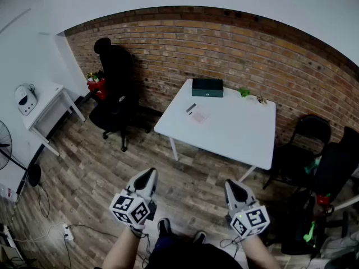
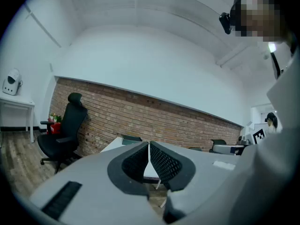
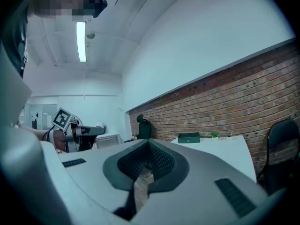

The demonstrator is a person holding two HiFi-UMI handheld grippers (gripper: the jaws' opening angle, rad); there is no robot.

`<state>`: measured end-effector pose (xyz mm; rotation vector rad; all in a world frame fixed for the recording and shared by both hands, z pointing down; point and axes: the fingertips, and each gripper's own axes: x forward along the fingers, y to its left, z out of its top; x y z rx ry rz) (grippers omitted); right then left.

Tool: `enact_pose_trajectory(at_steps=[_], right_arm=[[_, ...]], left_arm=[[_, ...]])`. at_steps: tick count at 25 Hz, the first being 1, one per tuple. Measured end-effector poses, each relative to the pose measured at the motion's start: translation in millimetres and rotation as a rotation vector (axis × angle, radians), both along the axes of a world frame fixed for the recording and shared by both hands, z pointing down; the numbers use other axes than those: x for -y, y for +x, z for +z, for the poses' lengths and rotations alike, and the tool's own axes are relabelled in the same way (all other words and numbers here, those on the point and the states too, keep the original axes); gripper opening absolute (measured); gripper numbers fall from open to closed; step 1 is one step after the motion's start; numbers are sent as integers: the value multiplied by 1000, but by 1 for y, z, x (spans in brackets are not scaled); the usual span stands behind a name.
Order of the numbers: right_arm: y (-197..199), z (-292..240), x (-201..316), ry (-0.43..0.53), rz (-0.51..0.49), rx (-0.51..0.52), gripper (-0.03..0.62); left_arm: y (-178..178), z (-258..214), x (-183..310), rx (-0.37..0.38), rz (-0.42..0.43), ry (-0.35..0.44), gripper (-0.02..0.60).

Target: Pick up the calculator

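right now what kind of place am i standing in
Most likely a small office or meeting room: a white table stands by a bare brick wall, a black swivel office chair sits to its left, and a small white side desk lines the other wall.

The small dark thing on the white surface is too small to name. The fan is cut off by the left edge. In the left gripper view, the left gripper hides most of the surface.
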<state>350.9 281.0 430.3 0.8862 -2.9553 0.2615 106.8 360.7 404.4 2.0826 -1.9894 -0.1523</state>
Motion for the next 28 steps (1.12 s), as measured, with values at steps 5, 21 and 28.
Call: enact_pose_trajectory(at_steps=[5,21,28], right_arm=[[-23,2,-3,9,43,10,5],[-152,-31,-14,84,247,3,188],[-207,-36,-24,90,277,-5,195]], left_arm=[[-35,6,-16,-2,-8,-6,14],[-191,1,-29,-60,76,51,236],[-243,14,-34,-132,138,57,247]])
